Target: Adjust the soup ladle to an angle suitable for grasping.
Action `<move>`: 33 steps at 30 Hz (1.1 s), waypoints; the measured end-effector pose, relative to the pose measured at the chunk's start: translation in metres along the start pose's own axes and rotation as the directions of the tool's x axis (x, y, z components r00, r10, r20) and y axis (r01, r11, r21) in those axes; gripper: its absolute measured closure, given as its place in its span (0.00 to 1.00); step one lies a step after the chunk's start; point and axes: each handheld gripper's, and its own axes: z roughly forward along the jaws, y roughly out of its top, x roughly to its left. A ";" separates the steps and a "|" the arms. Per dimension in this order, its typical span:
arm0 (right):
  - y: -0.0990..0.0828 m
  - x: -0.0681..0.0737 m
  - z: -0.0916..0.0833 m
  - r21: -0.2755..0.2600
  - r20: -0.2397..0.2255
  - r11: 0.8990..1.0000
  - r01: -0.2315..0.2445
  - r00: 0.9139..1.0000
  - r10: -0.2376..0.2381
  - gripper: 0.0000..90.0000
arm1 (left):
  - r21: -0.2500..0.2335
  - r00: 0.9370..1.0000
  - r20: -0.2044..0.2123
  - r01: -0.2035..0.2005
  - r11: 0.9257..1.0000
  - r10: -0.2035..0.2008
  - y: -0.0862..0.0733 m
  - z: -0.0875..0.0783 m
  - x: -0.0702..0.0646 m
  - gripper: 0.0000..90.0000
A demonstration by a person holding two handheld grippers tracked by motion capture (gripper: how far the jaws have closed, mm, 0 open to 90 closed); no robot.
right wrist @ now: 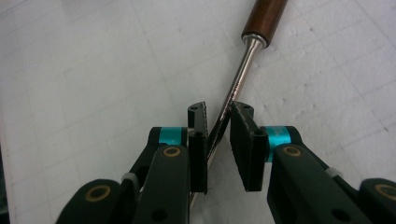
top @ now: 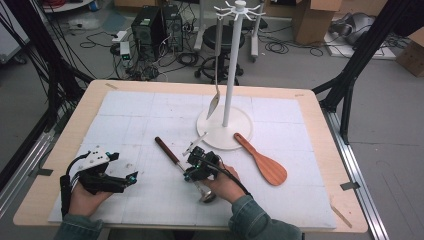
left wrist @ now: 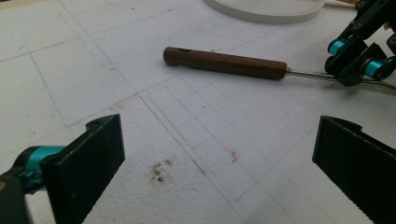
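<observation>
Right gripper, lower centre of the high view: jaws drawn narrow around the thin metal shaft of a ladle. In the right gripper view the shaft runs up between the two pads; the left pad looks to be against it, while a sliver of gap shows at the right pad, so I cannot tell whether the clamp is complete.

The ladle lies flat on the white foam mat, its dark wooden handle pointing to the upper left in the high view and its bowl end under the person's right hand.

Left gripper, lower left of the high view: resting low over the mat, jaws spread wide with nothing between them, as the left gripper view shows.

Farther up, right of centre: a wooden spatula flat on the mat, its handle tip touching the round base of a white utensil stand. A spoon hangs from the stand's top hooks, bowl downward, just above the base.
</observation>
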 end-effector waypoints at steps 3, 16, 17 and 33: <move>-0.003 -0.003 -0.003 0.004 -0.004 1.000 -0.003 1.000 0.003 0.87 | 0.001 1.000 0.000 -0.001 1.000 0.001 0.000 0.000 0.000 0.03; -0.017 -0.014 -0.017 0.027 -0.001 1.000 -0.012 1.000 0.012 0.88 | 0.002 1.000 -0.001 -0.002 1.000 0.002 0.000 0.000 0.000 0.03; -0.018 -0.016 -0.017 0.024 -0.001 1.000 -0.004 1.000 0.004 0.88 | 0.002 1.000 0.000 -0.001 1.000 0.001 0.000 0.000 0.000 0.03; 0.002 -0.021 -0.027 -0.023 0.009 0.998 -0.052 0.999 0.052 0.79 | 0.001 1.000 -0.001 0.000 1.000 0.000 0.001 0.001 0.000 0.03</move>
